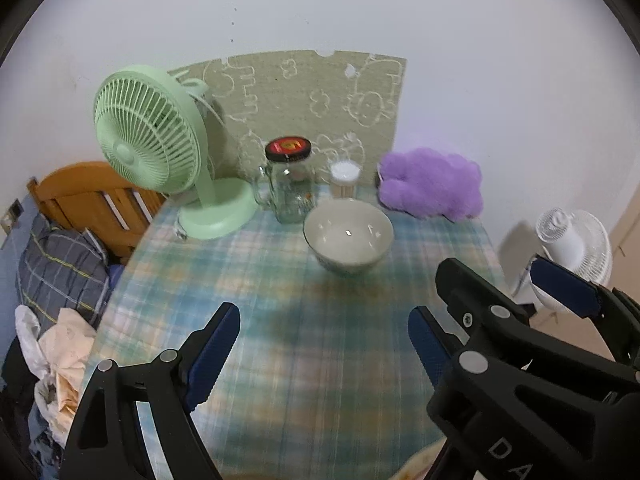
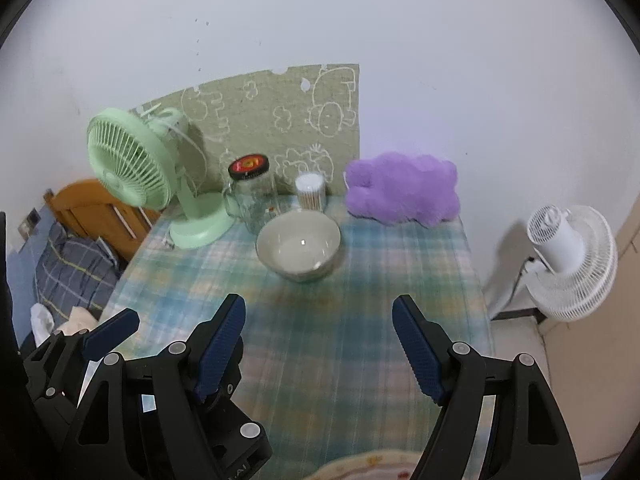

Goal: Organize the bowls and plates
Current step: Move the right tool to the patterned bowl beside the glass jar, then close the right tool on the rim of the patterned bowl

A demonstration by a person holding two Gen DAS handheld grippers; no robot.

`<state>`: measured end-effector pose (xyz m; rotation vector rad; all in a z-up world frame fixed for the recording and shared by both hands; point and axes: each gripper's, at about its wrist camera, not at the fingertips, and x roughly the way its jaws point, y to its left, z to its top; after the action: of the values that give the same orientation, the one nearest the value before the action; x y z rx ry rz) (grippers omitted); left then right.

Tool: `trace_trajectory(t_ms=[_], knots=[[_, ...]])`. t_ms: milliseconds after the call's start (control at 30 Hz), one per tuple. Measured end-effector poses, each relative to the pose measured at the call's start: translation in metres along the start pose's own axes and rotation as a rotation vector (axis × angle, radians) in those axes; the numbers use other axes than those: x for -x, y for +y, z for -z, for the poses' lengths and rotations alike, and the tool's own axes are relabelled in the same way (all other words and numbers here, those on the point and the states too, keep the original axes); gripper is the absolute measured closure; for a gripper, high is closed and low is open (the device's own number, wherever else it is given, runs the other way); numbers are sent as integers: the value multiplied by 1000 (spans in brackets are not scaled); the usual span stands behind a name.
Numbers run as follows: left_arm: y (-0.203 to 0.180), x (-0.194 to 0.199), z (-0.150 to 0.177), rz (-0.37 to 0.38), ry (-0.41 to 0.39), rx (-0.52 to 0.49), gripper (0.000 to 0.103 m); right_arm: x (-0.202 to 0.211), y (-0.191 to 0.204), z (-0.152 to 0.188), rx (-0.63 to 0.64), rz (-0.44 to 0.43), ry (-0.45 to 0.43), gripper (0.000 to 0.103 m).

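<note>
Left gripper (image 1: 324, 340) open, empty; plate (image 2: 360, 466) cut off.

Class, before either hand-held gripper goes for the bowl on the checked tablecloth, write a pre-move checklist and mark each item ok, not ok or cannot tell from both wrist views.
1. Left hand-held gripper open with nothing between its jaws: ok.
2. Right hand-held gripper open with nothing between its jaws: ok.
3. Bowl upright on the tablecloth, with nothing seen inside: ok.
4. Cloth between the grippers and the bowl free of objects: ok.
5. Room around the bowl: not ok; the glass jar stands close behind its rim, and whether they touch cannot be told.
6. Plate to pair with the bowl: cannot tell; only a patterned edge shows at the bottom of the right wrist view.
</note>
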<state>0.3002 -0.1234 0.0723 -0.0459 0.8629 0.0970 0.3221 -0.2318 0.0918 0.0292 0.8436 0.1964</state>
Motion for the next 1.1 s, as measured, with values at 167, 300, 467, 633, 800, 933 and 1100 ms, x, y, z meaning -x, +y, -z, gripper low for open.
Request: trace_trajectory(t_ms=[167,300,467,633,800,933,1100], knots=[[-8,-16,-28,-78,-26,12,17,-22,-12,-26,-36,-32,-5,24],[-10,-35,-50,-70,-47,11,17,-43,-13,-50,-7,-31,-23,24],[-13,-65,-68,-106,-63,13,17,-71,-13,-69,14,-29,-24,24],[-15,-96,-84,-124,-53,5,23,-109,-19,-83,-10,-36,-8,26],[-14,-134,-92,-130,-36,-13,29,-148,-21,-89,-17,-26,14,31],[-13,-167,-89,-139,18,-34,37,-181,-24,-85,-25,-16,63,37],[-8,-200,-79,-111,81,-12,49,-219,-23,-74,-15,-20,121,45]])
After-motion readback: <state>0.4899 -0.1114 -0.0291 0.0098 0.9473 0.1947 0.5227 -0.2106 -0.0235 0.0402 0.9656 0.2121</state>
